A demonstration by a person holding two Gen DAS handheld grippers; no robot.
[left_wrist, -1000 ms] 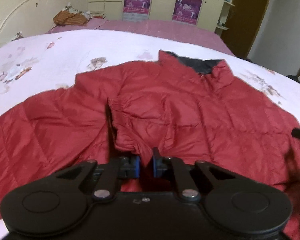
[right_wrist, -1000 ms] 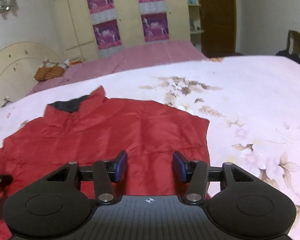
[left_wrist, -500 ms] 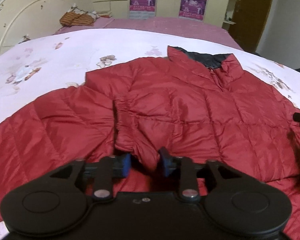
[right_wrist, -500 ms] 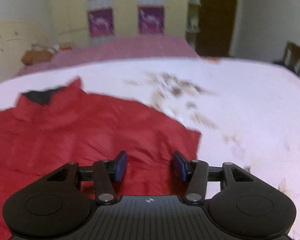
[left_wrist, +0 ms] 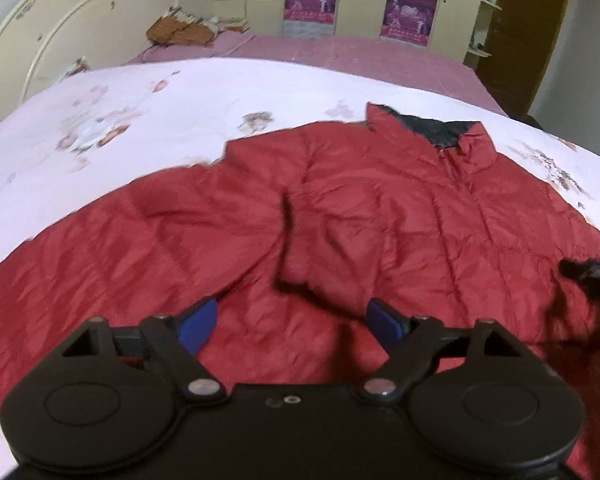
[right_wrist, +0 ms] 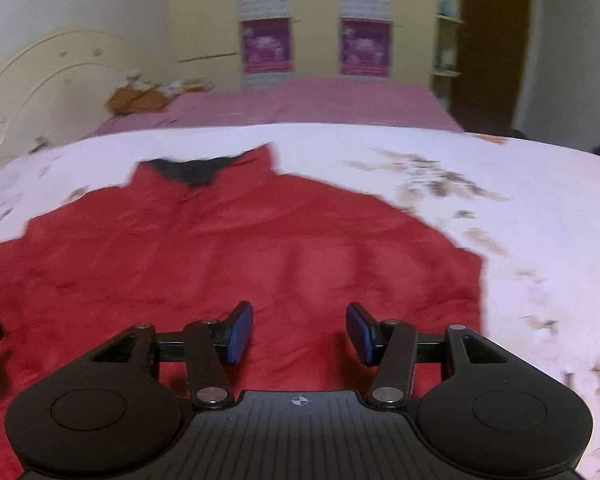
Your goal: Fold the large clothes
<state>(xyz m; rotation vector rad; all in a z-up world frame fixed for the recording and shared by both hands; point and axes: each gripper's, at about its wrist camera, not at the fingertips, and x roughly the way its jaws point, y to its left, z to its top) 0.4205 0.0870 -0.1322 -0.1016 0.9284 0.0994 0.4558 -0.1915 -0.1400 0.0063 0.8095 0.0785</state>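
Left tool [left_wrist: 292,326] has just been opening — we see its blue pads spread wide, nothing clamped, the folded-in sleeve cuff [left_wrist: 320,276] lying loose just ahead of them. Right tool [right_wrist: 300,332] sits half open and empty over the jacket's lower front. Red puffer jacket [right_wrist: 240,248] lies spread flat on the floral bedspread [right_wrist: 520,208], dark-lined collar [left_wrist: 440,130] toward the far side.

The quilted jacket [left_wrist: 380,208] is deep red with a dark grey collar lining [left_wrist: 440,130]. The bedspread [left_wrist: 160,120] is pale pink with brownish flower prints. The sheet [right_wrist: 300,100] beyond is plain rose. Both claws are black with blue pads [right_wrist: 240,332].
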